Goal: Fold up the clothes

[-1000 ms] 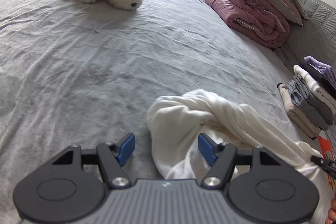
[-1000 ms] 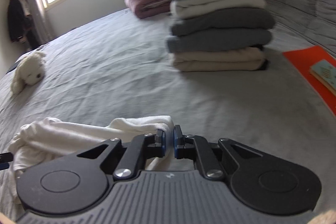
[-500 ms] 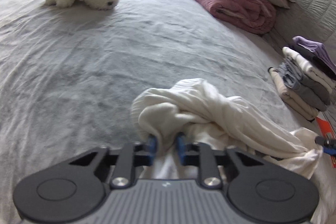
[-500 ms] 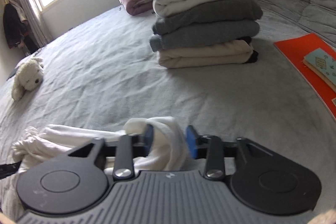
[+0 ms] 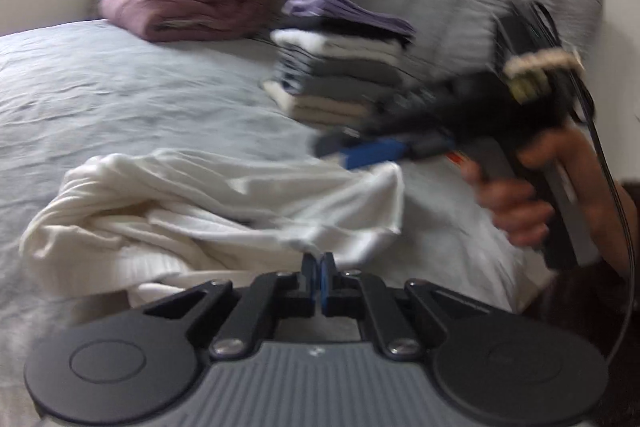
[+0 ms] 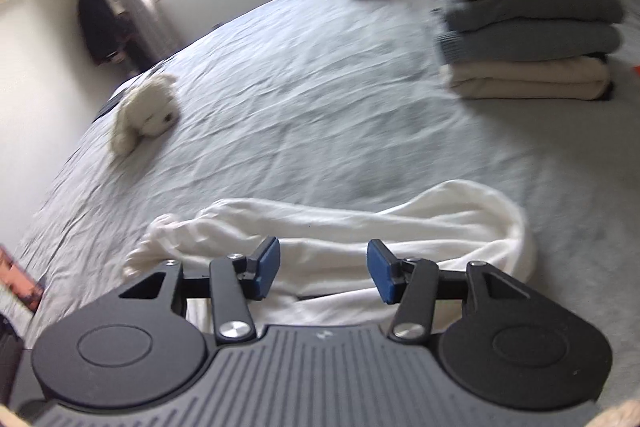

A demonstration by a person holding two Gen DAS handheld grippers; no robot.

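A crumpled white garment lies on the grey bed. My left gripper is shut, with a thin fold of the garment's near edge pinched between its blue pads. A hand holds my right gripper just above the garment's right end, blurred by motion. In the right wrist view my right gripper has its jaws opening. The garment lies under and beyond the pads, which do not press on it.
A tall stack of folded clothes stands on the bed behind the garment, also in the right wrist view. A rolled pink blanket with green bedding on top lies further back. A white plush toy rests to the far left.
My left gripper shut on the garment's edge and swung right, rolling as it went. My right gripper let go of the fabric it pinched and its jaws spread apart.
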